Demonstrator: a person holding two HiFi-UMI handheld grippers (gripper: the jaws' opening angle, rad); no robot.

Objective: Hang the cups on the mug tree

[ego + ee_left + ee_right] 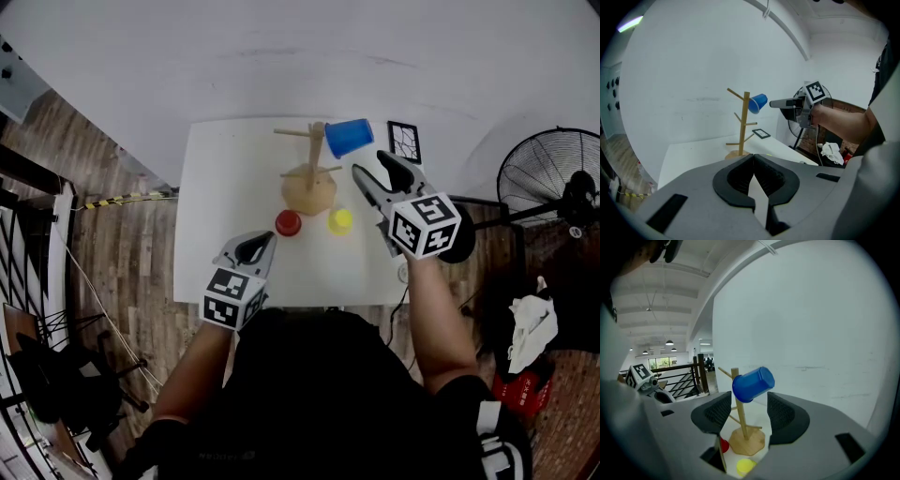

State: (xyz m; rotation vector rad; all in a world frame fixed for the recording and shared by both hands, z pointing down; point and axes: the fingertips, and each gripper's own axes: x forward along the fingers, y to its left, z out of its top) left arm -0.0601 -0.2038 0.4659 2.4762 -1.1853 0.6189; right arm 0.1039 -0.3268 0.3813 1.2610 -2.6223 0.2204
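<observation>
A wooden mug tree (309,183) stands at the back middle of the white table (216,187). A blue cup (349,137) hangs tilted on its top right peg. In front of the base sit a red cup (288,223) and a yellow cup (339,221). My right gripper (372,164) is open and empty, just right of the tree and near the blue cup (753,384), which shows beyond its jaws without touching them. My left gripper (262,246) is shut and empty near the front left of the table, below the red cup. The tree (746,124) is far ahead of it.
A black-framed marker card (404,142) lies at the table's back right corner. A standing fan (553,178) and a white cloth (531,323) are on the wooden floor to the right. A white wall rises behind the table.
</observation>
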